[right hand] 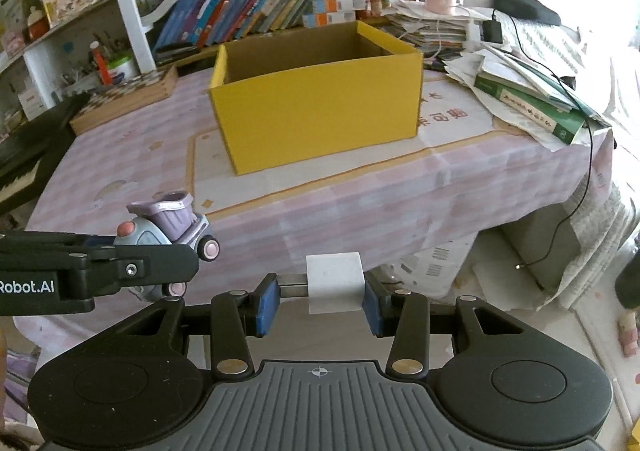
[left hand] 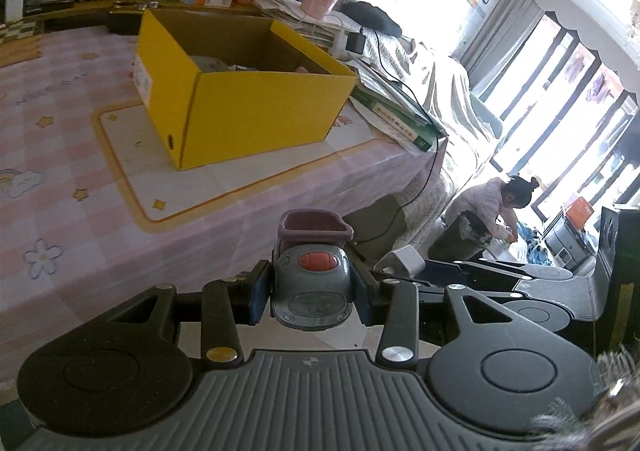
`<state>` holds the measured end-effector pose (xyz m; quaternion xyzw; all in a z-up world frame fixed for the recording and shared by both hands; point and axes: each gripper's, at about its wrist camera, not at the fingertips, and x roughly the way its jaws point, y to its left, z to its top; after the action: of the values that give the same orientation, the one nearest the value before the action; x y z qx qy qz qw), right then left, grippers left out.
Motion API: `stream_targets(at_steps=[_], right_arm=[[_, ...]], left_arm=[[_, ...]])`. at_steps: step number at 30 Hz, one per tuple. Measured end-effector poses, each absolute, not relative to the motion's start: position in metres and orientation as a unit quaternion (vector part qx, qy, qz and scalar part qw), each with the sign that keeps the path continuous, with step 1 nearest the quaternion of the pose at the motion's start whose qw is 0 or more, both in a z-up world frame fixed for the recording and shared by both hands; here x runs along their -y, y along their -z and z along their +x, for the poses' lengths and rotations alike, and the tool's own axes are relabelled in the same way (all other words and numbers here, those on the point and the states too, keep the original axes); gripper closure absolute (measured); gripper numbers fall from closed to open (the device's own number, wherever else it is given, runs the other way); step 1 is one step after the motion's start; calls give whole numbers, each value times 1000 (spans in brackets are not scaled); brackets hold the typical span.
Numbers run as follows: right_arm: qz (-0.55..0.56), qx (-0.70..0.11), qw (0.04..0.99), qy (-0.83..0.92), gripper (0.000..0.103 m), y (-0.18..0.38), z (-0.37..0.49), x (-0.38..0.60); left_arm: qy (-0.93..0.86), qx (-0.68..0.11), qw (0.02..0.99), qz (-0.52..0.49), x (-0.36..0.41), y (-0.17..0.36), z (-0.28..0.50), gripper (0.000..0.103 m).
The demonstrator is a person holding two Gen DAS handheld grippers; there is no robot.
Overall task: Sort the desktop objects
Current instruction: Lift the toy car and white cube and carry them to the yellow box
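My left gripper (left hand: 311, 293) is shut on a grey and purple toy truck (left hand: 311, 283) with a red button, held above the table's near edge. The truck also shows in the right wrist view (right hand: 168, 227), with the left gripper (right hand: 176, 251) around it. My right gripper (right hand: 320, 293) is shut on a white block (right hand: 335, 283), held off the table's front edge; the block also shows in the left wrist view (left hand: 402, 261). An open yellow cardboard box (left hand: 240, 91) stands on the table, also in the right wrist view (right hand: 320, 107), with some items inside.
The table has a pink checked cloth (right hand: 400, 187). Books and papers (right hand: 532, 103) are piled at its right edge with a black cable hanging down. A bookshelf (right hand: 260, 7) stands behind. A checkered board (right hand: 124, 99) lies at back left. A child (left hand: 500, 207) stands by the window.
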<state>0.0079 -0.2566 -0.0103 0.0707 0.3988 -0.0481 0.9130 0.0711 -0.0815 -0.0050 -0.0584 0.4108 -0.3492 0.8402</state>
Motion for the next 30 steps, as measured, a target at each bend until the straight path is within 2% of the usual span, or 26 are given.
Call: stream_targets(at_steps=[17, 30], right_arm=[[69, -413, 908, 23, 60, 14, 43, 329], [66, -385, 920, -18, 60, 1, 88, 369]], left_arm=[[343, -414, 842, -46, 162, 7, 96, 64], [320, -352, 879, -22, 197, -26, 121, 64]])
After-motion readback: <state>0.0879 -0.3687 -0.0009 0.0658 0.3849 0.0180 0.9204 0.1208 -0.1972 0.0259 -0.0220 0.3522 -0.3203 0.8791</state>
